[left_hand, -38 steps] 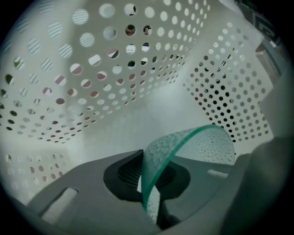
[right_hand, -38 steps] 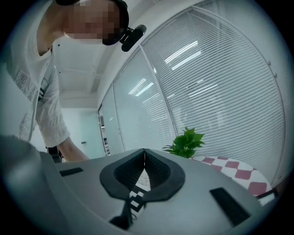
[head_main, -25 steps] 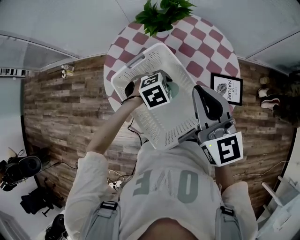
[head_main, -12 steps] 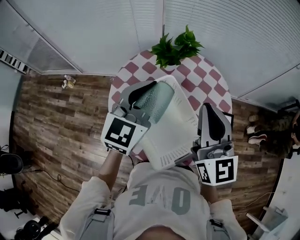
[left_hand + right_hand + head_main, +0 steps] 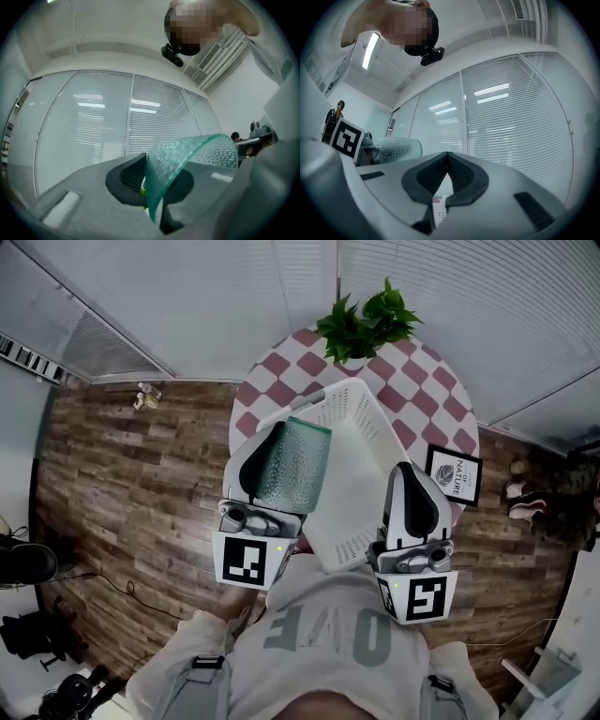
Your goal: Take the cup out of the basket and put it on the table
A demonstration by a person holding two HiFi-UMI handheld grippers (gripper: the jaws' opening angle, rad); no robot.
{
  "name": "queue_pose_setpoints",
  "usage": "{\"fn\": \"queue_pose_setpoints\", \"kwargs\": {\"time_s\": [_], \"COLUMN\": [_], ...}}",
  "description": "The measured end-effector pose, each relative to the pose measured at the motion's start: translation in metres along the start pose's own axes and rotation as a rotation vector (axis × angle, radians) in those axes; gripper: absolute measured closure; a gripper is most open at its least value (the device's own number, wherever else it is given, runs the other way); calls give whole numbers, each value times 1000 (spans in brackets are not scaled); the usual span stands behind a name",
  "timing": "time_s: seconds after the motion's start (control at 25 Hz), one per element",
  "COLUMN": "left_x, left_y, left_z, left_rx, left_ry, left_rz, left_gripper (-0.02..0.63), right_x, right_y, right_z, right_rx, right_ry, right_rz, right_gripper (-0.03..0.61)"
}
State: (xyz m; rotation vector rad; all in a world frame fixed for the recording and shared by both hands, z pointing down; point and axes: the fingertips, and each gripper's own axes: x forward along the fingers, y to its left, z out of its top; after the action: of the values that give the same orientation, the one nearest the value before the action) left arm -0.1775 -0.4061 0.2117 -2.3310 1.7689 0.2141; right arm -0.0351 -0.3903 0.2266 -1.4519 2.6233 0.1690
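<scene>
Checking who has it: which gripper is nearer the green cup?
Left. The left gripper is clamped on the green cup; the right gripper is apart, across the white basket, pinching its edge.

We see a green leafy potted plant [image 5: 361,326] at the far side, in front of white horizontal window blinds [image 5: 187,306] that run across the whole back. Nearer, to the right, stands a black-framed white print with a leaf drawing [image 5: 455,475]. Under it all lies a brown wood-plank floor [image 5: 131,484]. On it we note a small pale object [image 5: 144,397] beside the blinds, too small to identify, pale shoes [image 5: 517,491] at the right, and dark gear [image 5: 23,563] with a thin cable [image 5: 94,585] at the left. Overhead we make out a long bright ceiling light [image 5: 370,49].
</scene>
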Motion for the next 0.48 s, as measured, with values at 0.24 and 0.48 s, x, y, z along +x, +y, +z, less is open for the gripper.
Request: {"fn": "queue_pose_setpoints", "kwargs": {"time_s": [0.24,0.48], "left_x": [-5,-2], "left_y": [0,-5], "left_z": [10,7], "left_rx": [12,8], "left_ry": [-47,-34], "left_rz": [33,20], "left_gripper": [592,592], "right_x": [3,4], "right_y": [-3,-6], "right_z": [-13,-16], "right_rx": [-4,11], "right_ry": [55,68], "right_rz": [-22,-21], "right_gripper": [569,569]}}
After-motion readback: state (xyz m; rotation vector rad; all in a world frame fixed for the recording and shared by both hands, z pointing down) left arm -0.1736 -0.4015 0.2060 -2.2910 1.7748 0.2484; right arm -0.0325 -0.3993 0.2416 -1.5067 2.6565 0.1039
